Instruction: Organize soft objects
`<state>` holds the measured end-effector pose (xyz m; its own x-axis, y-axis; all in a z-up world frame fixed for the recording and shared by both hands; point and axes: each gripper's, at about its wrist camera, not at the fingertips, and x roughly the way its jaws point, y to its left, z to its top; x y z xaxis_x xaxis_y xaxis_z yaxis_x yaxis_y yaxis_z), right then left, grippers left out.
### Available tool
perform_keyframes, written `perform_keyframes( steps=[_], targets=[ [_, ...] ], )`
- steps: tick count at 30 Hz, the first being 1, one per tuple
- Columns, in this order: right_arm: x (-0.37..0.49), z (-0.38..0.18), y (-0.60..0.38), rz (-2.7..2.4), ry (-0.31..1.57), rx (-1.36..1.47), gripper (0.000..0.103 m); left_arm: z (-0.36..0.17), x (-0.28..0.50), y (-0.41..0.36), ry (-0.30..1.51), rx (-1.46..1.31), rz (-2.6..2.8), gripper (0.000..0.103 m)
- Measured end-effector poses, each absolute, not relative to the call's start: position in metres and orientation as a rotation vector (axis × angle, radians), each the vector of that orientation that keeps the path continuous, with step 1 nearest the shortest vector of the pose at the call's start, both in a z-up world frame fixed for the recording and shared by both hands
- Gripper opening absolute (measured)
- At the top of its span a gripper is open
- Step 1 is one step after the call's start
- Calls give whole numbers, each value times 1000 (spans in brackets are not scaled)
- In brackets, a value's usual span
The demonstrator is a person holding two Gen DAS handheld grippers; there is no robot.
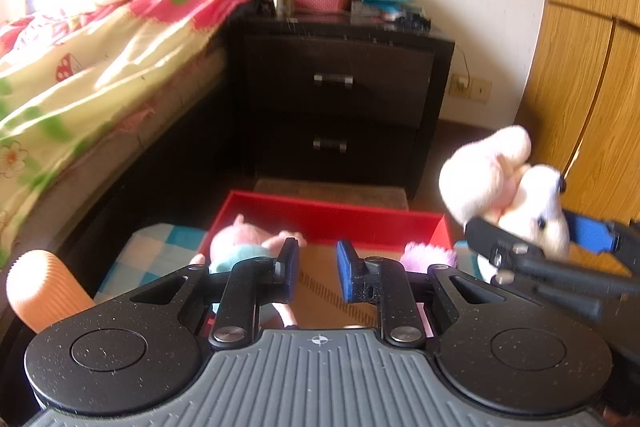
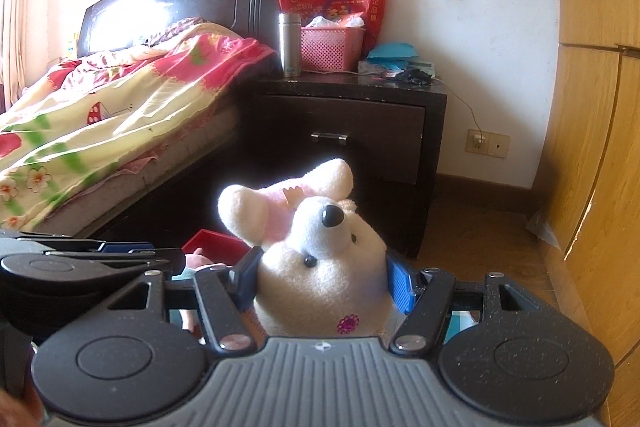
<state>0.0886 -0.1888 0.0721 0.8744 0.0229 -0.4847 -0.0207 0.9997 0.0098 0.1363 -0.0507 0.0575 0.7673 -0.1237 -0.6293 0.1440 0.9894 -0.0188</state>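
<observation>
Bedroom: bed with floral quilt (image 1: 100, 39) left, dark nightstand (image 1: 340, 87) centre, wooden wardrobe (image 1: 592, 67) right. Left wrist view only: orange ribbed cylinder (image 1: 44, 287), red box (image 1: 332, 217) holding pink plush (image 1: 248, 239); left gripper (image 1: 318, 271) above it, jaws narrow, nothing between. Right wrist view: right gripper (image 2: 322, 281) clamps white plush mouse (image 2: 320, 267) by body, off the floor; box mostly hidden.

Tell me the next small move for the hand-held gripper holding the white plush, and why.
Probably carry the white plush mouse leftward and over the red box, then lower it. The right hand-held gripper grips it beside the box, not above, and a pink plush already lies inside.
</observation>
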Motion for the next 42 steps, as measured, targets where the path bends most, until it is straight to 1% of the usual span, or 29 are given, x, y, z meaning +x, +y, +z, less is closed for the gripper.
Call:
perform_keyframes(
  steps=[9, 12, 18, 20, 23, 25, 26, 27, 29, 32, 33, 34, 36, 38, 42],
  targets=[
    [104, 52, -206, 9, 563, 24, 41, 5, 121, -68, 854, 188, -259, 29],
    [101, 51, -209, 9, 575, 17, 41, -13, 110, -82, 932, 280, -382, 43],
    [96, 50, -219, 2, 588, 26, 41, -56, 79, -112, 978, 470, -543, 43],
    [97, 49, -221, 3, 599, 25, 41, -71, 74, -122, 989, 530, -548, 44],
    [98, 48, -224, 9, 608, 46, 41, -79, 76, -127, 946, 565, -533, 55],
    [98, 48, -224, 23, 615, 56, 41, -80, 82, -128, 927, 579, -517, 75],
    [98, 47, -222, 28, 615, 50, 41, -81, 86, -127, 917, 578, -498, 79],
    [97, 47, -221, 30, 617, 42, 41, -83, 91, -126, 925, 567, -486, 80],
    [97, 46, -220, 39, 622, 41, 41, -85, 98, -125, 965, 517, -484, 80],
    [97, 43, -220, 41, 630, 34, 41, -85, 102, -126, 978, 499, -483, 80],
    [97, 43, -221, 40, 633, 39, 41, -84, 103, -125, 987, 491, -489, 76],
    [97, 42, -222, 42, 635, 49, 41, -81, 103, -123, 1003, 469, -503, 67],
    [97, 42, -223, 48, 636, 60, 41, -75, 104, -121, 1021, 434, -526, 62],
    [97, 43, -223, 46, 635, 60, 41, -75, 102, -124, 1004, 459, -535, 62],
    [97, 44, -223, 50, 630, 67, 41, -76, 98, -130, 1011, 459, -596, 67]
  ],
)
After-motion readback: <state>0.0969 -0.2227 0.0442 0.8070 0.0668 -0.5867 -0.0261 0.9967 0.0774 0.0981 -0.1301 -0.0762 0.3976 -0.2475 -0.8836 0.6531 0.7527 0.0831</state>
